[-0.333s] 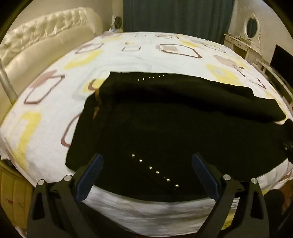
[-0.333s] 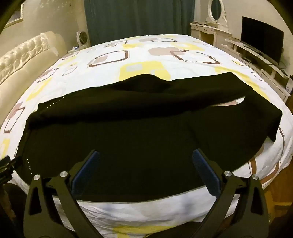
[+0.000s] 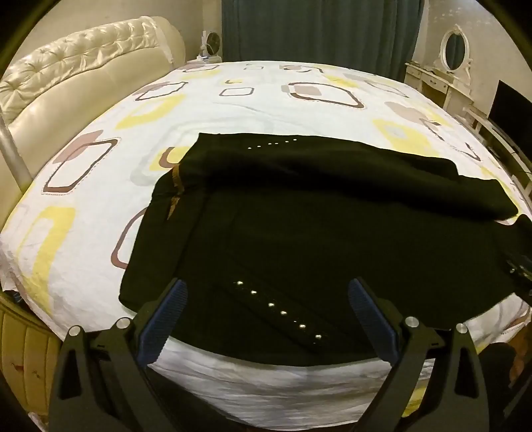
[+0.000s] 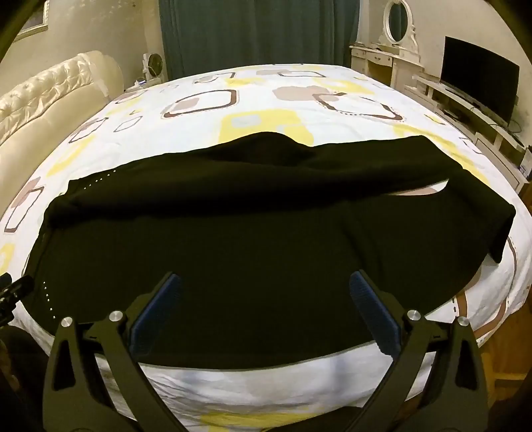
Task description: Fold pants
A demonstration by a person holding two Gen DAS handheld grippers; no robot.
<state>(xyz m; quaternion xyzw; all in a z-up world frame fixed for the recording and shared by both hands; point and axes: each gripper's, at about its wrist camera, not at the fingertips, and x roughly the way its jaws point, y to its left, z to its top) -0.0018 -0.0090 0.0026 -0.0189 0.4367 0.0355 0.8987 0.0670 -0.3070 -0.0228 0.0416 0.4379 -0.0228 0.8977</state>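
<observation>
Black pants (image 3: pixel 332 239) lie across the near part of the bed (image 3: pixel 266 106), lengthwise left to right, with one leg laid over the other along the far side. A row of silver studs (image 3: pixel 282 312) runs along the waist end near the left. My left gripper (image 3: pixel 266 299) is open and empty, just above the near edge at the waist end. The pants (image 4: pixel 249 239) also fill the right wrist view, with the leg ends (image 4: pixel 498 226) at the right. My right gripper (image 4: pixel 266 292) is open and empty over the near edge of the legs.
The bed sheet (image 4: pixel 266 99) is white with yellow and brown squares. A cream tufted headboard (image 3: pixel 66 83) stands on the left. A dresser with an oval mirror (image 4: pixel 399 30) and a TV (image 4: pixel 478 86) stand at the right. Teal curtains (image 3: pixel 316 30) hang behind.
</observation>
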